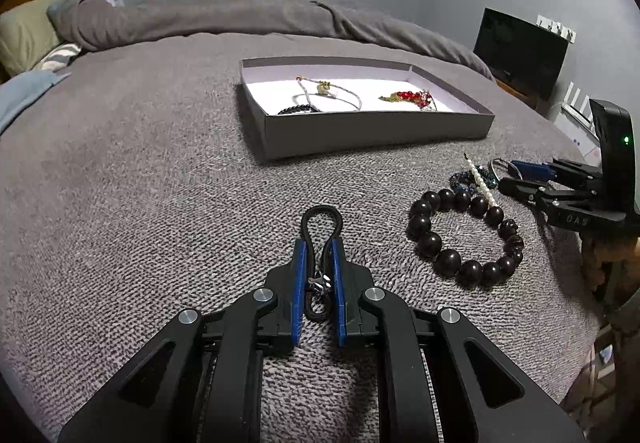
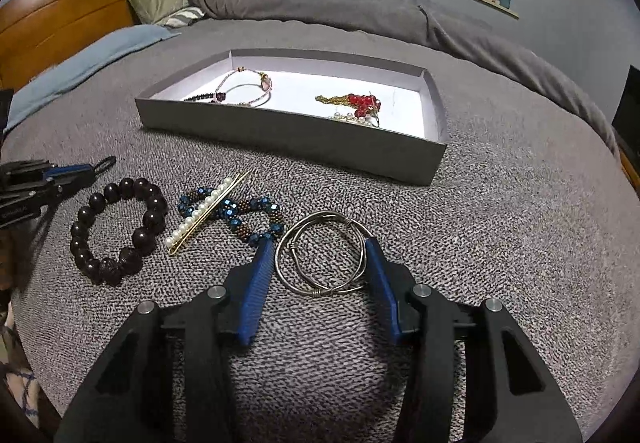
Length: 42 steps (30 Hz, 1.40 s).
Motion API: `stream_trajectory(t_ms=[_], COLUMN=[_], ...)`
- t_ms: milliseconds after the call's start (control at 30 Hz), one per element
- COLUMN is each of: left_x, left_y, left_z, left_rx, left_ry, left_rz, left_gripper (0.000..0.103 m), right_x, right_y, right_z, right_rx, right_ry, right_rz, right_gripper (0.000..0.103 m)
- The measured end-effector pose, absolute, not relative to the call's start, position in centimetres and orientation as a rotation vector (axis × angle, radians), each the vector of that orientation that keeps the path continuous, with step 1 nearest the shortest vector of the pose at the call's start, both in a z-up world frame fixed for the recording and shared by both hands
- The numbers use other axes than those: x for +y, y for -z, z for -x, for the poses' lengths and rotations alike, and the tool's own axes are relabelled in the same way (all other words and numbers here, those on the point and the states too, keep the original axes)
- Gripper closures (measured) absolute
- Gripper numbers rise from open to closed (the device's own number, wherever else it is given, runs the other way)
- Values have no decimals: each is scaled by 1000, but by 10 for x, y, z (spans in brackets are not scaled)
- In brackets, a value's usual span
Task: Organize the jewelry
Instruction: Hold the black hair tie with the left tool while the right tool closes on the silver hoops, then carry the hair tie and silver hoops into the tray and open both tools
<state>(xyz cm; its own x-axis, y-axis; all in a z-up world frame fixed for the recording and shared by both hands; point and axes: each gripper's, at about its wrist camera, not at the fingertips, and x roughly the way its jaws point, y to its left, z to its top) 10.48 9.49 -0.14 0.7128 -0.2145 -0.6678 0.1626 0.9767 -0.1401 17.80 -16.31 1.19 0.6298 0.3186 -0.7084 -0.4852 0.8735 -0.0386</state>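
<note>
Your left gripper (image 1: pixel 320 267) clamps a black cord loop (image 1: pixel 321 217), near side of grey box (image 2: pixel 292 147) | your right gripper (image 2: pixel 320 263) straddles the silver bangles (image 2: pixel 324 257), pads apparently at the rims, grip unconfirmed | box lies straight ahead, long axis crosswise.

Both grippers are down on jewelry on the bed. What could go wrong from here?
1. The right gripper straddles the wire bangles; thin round rings may slip out as it closes.
2. Its left finger sits against the blue beaded bracelet, which could get dragged.
3. The left gripper pinches a thin black cord, which might slide free.
</note>
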Motion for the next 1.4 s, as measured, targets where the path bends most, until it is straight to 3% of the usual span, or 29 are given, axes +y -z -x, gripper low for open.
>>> stream_trajectory(t_ms=[333, 1400], left_x=[97, 69], left_y=[-5, -57], left_z=[-100, -145], left_rx=[719, 598], left_ry=[214, 225], left_rz=[81, 29], left_gripper=[90, 90], right_x=[-189, -190], right_y=[-27, -54], right_z=[-176, -203], right_rx=[715, 636], right_ry=[-469, -474], right_rz=[90, 31], right_gripper=[56, 56])
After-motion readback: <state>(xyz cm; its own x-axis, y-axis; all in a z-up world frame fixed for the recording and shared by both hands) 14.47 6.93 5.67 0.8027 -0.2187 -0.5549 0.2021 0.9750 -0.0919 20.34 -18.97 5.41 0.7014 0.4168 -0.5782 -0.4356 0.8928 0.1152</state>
